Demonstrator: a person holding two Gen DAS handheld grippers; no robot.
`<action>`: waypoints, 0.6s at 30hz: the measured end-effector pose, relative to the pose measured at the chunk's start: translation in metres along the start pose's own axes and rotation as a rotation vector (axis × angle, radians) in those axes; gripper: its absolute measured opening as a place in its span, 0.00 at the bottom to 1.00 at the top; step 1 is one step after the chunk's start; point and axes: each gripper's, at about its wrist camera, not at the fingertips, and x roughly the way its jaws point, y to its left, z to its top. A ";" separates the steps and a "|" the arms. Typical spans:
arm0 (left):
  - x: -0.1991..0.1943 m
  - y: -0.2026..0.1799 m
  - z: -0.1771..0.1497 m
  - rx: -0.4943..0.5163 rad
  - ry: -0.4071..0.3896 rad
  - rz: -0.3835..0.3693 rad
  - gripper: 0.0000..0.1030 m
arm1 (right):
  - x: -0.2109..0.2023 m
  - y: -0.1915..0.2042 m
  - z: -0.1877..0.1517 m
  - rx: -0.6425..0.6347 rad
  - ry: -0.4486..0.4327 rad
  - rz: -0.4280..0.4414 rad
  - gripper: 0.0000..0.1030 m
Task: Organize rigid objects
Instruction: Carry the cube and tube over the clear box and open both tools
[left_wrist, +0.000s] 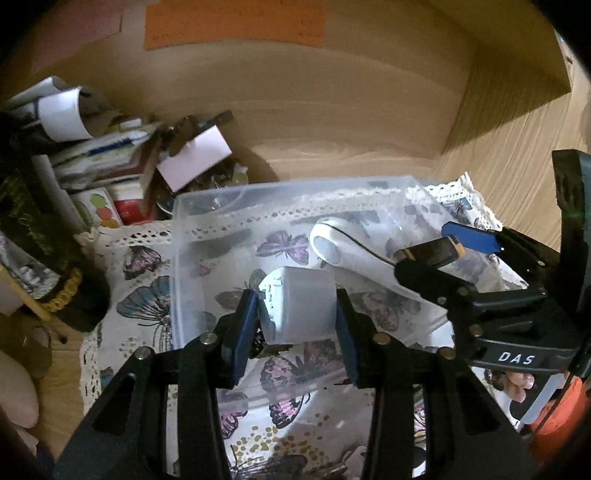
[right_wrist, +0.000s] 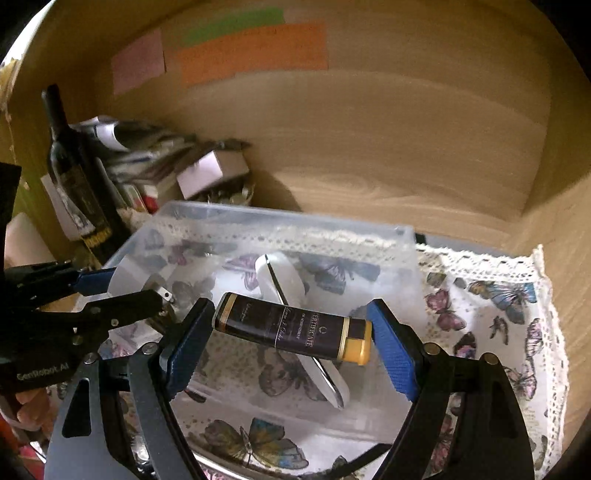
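A clear plastic bin (left_wrist: 177, 258) (right_wrist: 402, 266) sits on a butterfly-print cloth. A white handheld device (left_wrist: 347, 254) (right_wrist: 284, 284) lies inside it. My left gripper (left_wrist: 295, 314) is shut on a white plug adapter (left_wrist: 295, 306) and holds it over the bin's near part. My right gripper (right_wrist: 291, 332) is shut on a dark rectangular box with a gold end (right_wrist: 291, 326), held lengthwise between the blue pads over the bin. The right gripper also shows at the right of the left wrist view (left_wrist: 447, 243), and the left gripper at the left of the right wrist view (right_wrist: 125, 291).
A wine bottle (right_wrist: 70, 166) stands at the left with a pile of boxes and papers (left_wrist: 110, 162) behind the bin. Wooden walls (right_wrist: 369, 147) close the back and right. The cloth (right_wrist: 498, 314) lies bare to the bin's right.
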 end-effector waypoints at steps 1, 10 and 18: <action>0.002 0.000 0.000 -0.001 0.005 -0.002 0.40 | 0.002 -0.001 -0.001 0.003 0.009 0.005 0.80; 0.004 0.000 0.000 0.005 0.000 -0.003 0.45 | 0.013 0.002 -0.003 -0.021 0.043 0.020 0.80; -0.033 -0.008 -0.003 0.051 -0.099 0.021 0.58 | -0.017 0.006 -0.001 -0.065 -0.026 0.001 0.80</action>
